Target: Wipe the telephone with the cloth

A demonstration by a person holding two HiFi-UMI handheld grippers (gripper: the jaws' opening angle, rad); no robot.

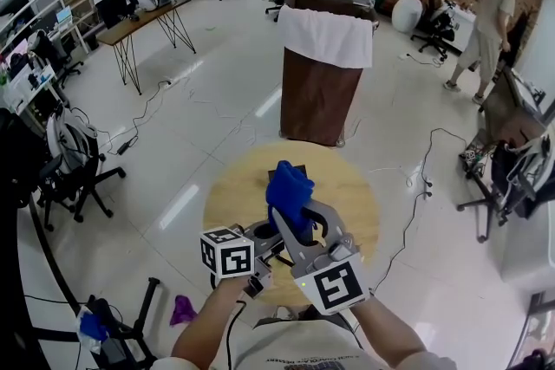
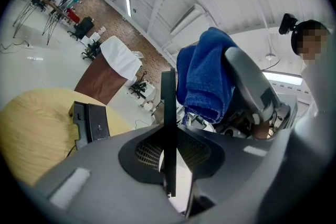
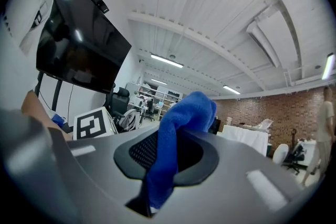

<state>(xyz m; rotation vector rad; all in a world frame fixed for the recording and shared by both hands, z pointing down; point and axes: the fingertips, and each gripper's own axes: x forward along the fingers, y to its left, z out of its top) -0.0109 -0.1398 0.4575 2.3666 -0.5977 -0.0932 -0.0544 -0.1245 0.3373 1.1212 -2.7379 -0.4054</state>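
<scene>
**Telephone lies on the table while both tongs work above it**

The right tongs are clamped on the blue cloth. It is pinched between the jaws, with a bunched fold rising above them and a tail hanging down towards the camera. The left tongs are closed on a thin black bar, seen edge-on and standing upright between the pads. Whether it is a part of the telephone cannot be made out.

In the left gripper view the cloth hangs just beside the bar's upper end, on its right. Contact between them cannot be judged. In the head view the two tongs sit close together over the near half of the round wooden table, left marker cube beside right.

The telephone, a black box-shaped unit, lies flat on the tabletop beyond the tongs, apart from both. Past the table, on the pale floor, stands a brown cabinet with a white sheet draped over its top.
</scene>
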